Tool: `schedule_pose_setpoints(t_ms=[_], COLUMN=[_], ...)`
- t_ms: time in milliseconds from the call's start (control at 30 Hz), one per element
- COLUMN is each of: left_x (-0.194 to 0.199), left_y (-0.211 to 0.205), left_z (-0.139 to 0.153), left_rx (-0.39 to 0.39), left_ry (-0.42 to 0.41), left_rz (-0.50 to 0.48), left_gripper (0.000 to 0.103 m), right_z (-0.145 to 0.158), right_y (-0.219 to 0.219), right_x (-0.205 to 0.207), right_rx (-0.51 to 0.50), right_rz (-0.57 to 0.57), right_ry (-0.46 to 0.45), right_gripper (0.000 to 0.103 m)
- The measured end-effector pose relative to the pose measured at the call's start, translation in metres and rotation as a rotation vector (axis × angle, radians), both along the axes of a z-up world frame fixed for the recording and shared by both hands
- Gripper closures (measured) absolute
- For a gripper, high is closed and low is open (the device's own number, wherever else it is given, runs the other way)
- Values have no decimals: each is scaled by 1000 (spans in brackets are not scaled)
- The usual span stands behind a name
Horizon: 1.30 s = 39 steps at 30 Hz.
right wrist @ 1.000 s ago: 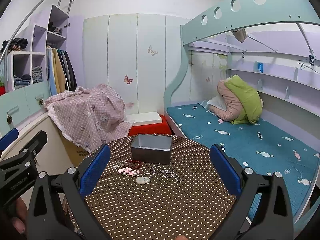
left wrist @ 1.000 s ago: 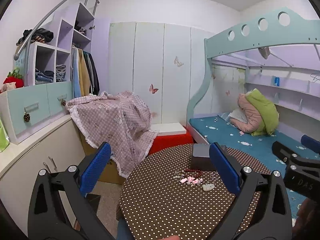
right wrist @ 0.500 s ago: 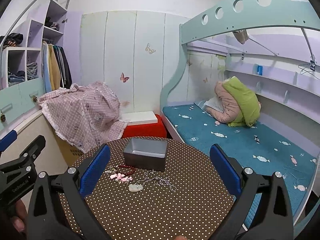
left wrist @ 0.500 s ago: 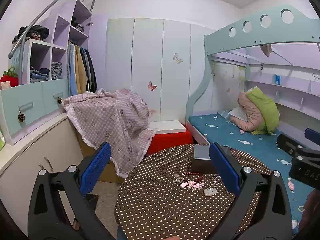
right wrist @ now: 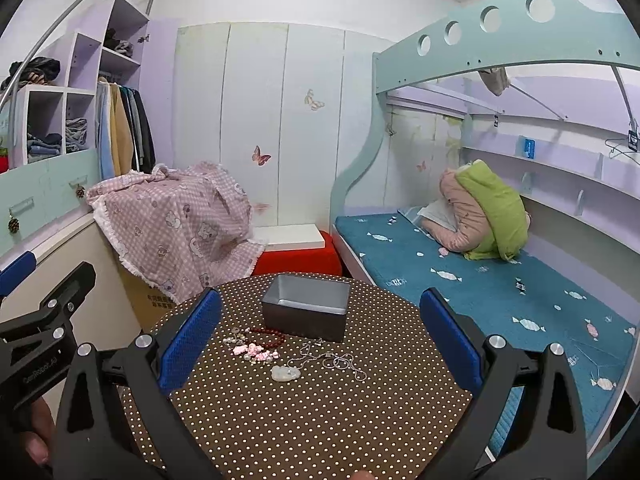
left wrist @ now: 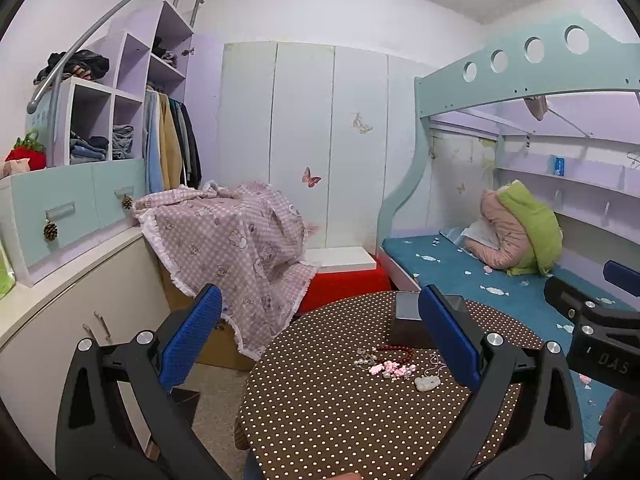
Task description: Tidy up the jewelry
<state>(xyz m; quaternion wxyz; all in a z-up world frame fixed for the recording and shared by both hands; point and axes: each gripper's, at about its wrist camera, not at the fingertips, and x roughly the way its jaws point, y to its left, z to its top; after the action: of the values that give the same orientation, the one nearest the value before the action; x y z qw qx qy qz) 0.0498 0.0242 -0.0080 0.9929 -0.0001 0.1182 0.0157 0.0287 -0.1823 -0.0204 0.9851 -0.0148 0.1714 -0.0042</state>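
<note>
A grey metal box (right wrist: 306, 306) stands open at the far side of a round brown polka-dot table (right wrist: 304, 412). In front of it lie a dark red bead bracelet (right wrist: 270, 335), a pink bead bracelet (right wrist: 254, 351), a pale jade pendant (right wrist: 285, 373) and a silver chain (right wrist: 340, 361). The same pieces show in the left wrist view: red bracelet (left wrist: 396, 351), pink bracelet (left wrist: 390, 368), pendant (left wrist: 427, 383), box (left wrist: 408, 322). My right gripper (right wrist: 320, 346) is open above the table's near side. My left gripper (left wrist: 320, 340) is open over the table's left edge. Neither holds anything.
A bunk bed with a teal mattress (right wrist: 460, 276) runs along the right. A pink checked cloth (right wrist: 176, 220) covers a box to the left, with a red stool (right wrist: 298, 258) behind the table. Cabinets and shelves (left wrist: 80, 208) line the left wall.
Both grippers have shifted left and a little back from the table over the last second; the jewelry and box now sit further right in the left view. Nothing on the table moved.
</note>
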Motion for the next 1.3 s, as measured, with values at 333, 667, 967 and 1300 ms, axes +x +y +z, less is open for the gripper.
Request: schedule_pose_setpoints(t_ms=[333, 667, 967, 1300], left_x=[1, 38, 99, 179], left_y=[-4, -14, -17, -27], left_z=[0, -17, -49, -123], left_rx=[12, 39, 50, 105], left_ry=[-2, 90, 233, 451], left_rz=[1, -12, -6, -20], left_gripper=[5, 5, 5, 5], right_z=[-4, -20, -54, -133], right_y=[-10, -17, -31, -58], right_x=[5, 38, 90, 158], right_rx=[14, 27, 20, 48], right_rz=[-5, 8, 39, 68], right_ry=[6, 90, 234, 491], right_gripper=[7, 7, 7, 7])
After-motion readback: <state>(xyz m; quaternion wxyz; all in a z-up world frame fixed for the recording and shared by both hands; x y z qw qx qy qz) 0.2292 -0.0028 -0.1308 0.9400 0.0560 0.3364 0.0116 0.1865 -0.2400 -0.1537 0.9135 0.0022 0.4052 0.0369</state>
